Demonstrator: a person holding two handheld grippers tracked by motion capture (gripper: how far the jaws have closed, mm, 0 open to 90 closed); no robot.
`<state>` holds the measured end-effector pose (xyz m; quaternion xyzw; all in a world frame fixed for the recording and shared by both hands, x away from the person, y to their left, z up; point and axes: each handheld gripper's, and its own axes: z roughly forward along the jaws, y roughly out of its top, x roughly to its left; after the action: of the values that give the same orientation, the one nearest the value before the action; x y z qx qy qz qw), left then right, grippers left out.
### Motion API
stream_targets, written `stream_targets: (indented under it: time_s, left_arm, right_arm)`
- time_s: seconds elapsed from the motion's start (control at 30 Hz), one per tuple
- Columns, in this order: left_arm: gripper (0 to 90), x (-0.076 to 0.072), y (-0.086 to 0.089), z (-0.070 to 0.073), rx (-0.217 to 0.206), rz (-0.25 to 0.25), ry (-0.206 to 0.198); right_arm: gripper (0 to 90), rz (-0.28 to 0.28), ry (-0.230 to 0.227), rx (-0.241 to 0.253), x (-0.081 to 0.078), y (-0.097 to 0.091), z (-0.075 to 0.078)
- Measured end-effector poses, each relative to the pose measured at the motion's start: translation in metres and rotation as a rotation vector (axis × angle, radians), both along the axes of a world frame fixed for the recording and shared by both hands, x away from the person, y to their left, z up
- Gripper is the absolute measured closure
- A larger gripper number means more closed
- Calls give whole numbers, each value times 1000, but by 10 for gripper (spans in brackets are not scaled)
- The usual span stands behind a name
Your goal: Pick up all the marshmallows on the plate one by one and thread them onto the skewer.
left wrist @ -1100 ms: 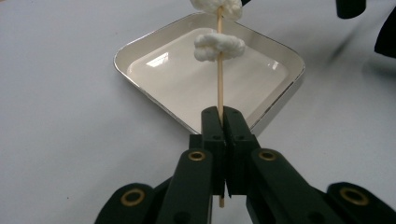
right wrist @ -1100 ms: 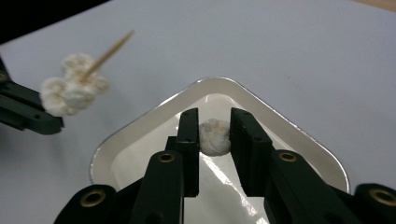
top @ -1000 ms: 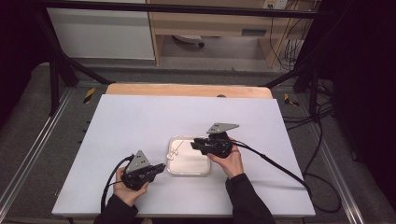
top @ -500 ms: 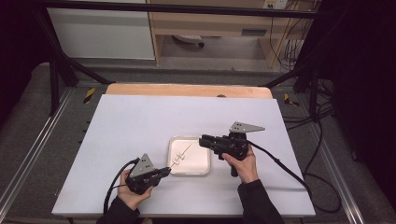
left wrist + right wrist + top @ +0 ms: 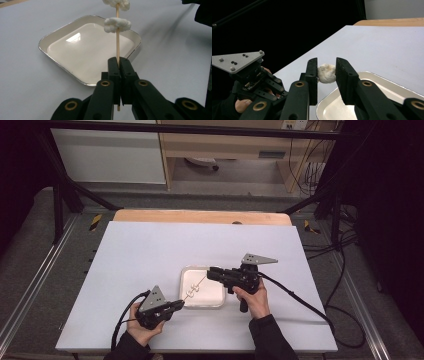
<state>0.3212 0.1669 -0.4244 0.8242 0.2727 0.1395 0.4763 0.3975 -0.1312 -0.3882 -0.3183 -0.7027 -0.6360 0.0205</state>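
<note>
White marshmallow pieces (image 5: 117,24) sit threaded on a thin wooden skewer (image 5: 117,47), and that skewer is the centre of the action. Left hand-held gripper (image 5: 119,65), jaws pressed fully together on the skewer's lower end, holding it like a post so it angles up and out over the metal tray (image 5: 62,67). In the high view the same left hand-held gripper (image 5: 176,305) sits just off the tray's near-left corner, stick (image 5: 196,286) slanting across the tray toward the other tool. That firm pinch low down makes sense: it leaves the whole upper length free to work on.

Over to the right hand-held gripper (image 5: 326,73): jaws partly apart, bracketing one soft white lump (image 5: 326,72), pads right up against its sides, and it looks like a light squeeze rather than a crush. My read is that this piece is being slid along the skewer, on or off I can't say. The tray (image 5: 212,296) rests on the pale counter (image 5: 150,255) directly beneath, well placed to catch anything that drops. In the high view the right hand-held gripper (image 5: 211,271) reaches in from the tray's far-right side, level with the stick's tip. Risk here: push off-axis and the thin stick bends or twists in the left grip
</note>
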Motion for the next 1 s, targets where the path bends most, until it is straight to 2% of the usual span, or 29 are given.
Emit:
stream_targets:
  time_s: [0.4, 0.67, 1.0]
  left_arm:
    - [887, -1, 0, -1, -9, 3, -1]
    - [889, -1, -3, -2, 26, -5, -4]
    - [889, -2, -5, -3, 35, -8, -2]
  right_arm:
    - [757, 16, 31, 23, -1, 6, -8]
    - [793, 37, 40, 15, -2, 8, -11]
    - [811, 57, 52, -1, -7, 11, -15]
